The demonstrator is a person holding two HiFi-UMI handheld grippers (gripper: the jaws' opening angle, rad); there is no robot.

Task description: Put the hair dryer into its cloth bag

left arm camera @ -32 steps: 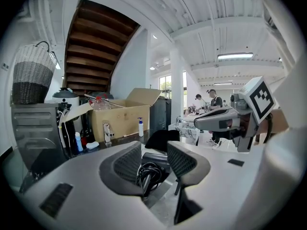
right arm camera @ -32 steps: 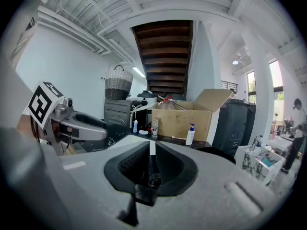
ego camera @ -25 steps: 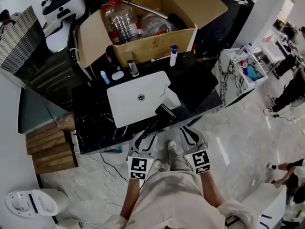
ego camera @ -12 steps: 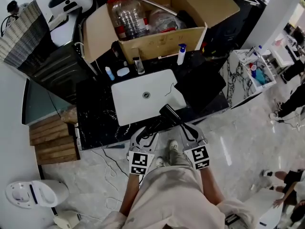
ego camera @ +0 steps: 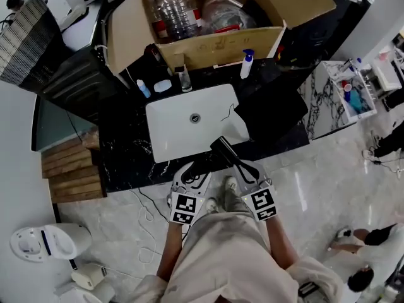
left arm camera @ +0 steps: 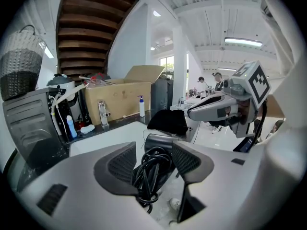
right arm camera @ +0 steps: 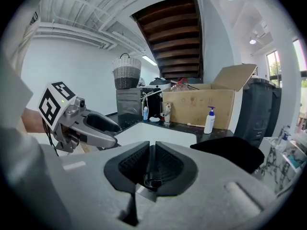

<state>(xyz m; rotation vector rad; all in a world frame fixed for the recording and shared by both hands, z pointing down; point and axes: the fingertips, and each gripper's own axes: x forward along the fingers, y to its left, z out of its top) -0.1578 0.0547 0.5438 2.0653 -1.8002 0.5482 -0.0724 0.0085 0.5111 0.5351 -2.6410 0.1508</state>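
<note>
Right, my left gripper's (left arm camera: 153, 159) jaws have just been opening; the hair dryer's (ego camera: 222, 150) coiled cord (left arm camera: 152, 171) sits loose between them. My right gripper (right arm camera: 151, 164) is pinched nearly closed on what looks like the dryer's thin dark end. The cloth bag (right arm camera: 230, 153) lies beyond both fingertips. I judge the freed cord could uncoil and snag.

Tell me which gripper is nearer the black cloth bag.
Right. The right gripper hangs at the counter edge by the cloth bag; the left gripper, its jaws just opening around the coiled cord, is farther left, across the hair dryer.
</note>
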